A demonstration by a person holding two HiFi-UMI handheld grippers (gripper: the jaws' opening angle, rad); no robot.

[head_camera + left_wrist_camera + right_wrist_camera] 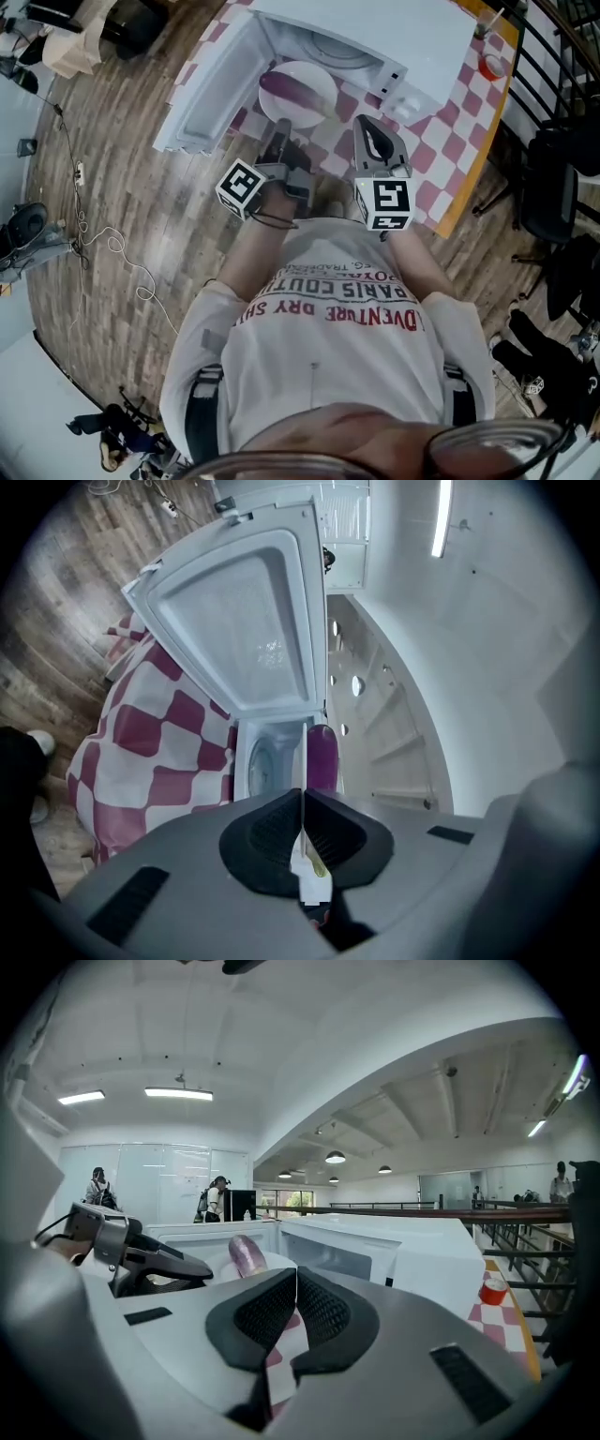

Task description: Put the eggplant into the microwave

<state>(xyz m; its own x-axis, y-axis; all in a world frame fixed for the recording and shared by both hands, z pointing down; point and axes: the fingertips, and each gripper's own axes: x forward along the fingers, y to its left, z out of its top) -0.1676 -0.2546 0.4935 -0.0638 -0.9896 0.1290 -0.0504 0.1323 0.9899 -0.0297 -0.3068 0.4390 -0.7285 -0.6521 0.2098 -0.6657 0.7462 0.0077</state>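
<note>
A purple eggplant (292, 91) lies on a white plate (319, 108) held just in front of the open white microwave (375, 42). My left gripper (279, 129) is shut on the plate's near rim. In the left gripper view the thin plate edge (302, 832) runs between the closed pads, with the eggplant (322, 757) beyond it and the microwave cavity (267, 761) behind. The microwave door (202, 94) swings open to the left. My right gripper (368, 124) hovers to the right of the plate, shut and empty; its view shows the eggplant (247, 1253) and the left gripper (192, 1267).
The microwave stands on a table with a red-and-white checked cloth (450, 131) and an orange edge. A red cup (489, 66) sits at the far right of the table. Black chairs (553, 187) stand to the right. Cables (103, 239) lie on the wooden floor at left.
</note>
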